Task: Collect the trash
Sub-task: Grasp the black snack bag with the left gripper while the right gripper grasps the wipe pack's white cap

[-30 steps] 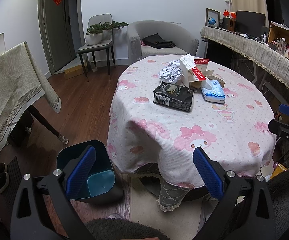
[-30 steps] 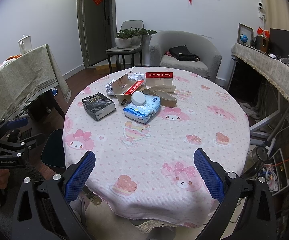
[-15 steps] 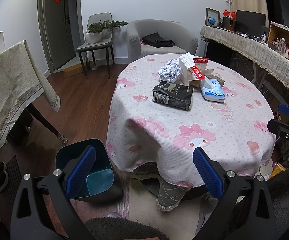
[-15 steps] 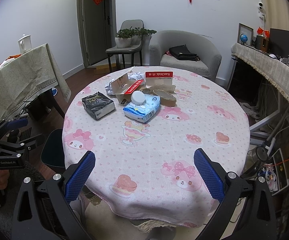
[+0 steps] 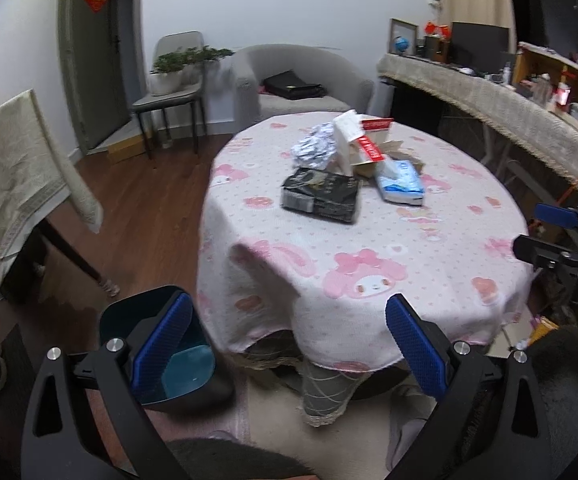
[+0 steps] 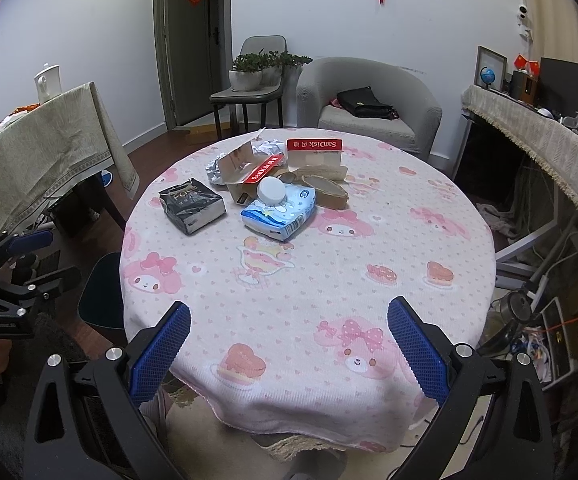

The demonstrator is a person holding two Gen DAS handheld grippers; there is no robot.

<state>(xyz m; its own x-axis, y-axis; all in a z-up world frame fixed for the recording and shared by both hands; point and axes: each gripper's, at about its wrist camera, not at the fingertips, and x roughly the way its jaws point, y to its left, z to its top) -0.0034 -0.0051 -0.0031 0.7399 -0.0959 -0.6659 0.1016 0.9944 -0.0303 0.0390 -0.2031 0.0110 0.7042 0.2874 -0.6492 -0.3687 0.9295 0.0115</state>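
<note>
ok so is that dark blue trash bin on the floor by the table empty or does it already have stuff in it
Empty as far as shows: the left wrist view looks into the trash bin and its bare blue bottom is visible, though the left gripper hides part.

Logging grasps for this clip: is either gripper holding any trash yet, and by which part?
Nothing is held. The left gripper and right gripper are both open and empty, short of the trash on the table.

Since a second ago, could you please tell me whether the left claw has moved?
Yes. In its own view the table and the black packet have slid leftward, so the left claw has swung slightly to the right.
</note>
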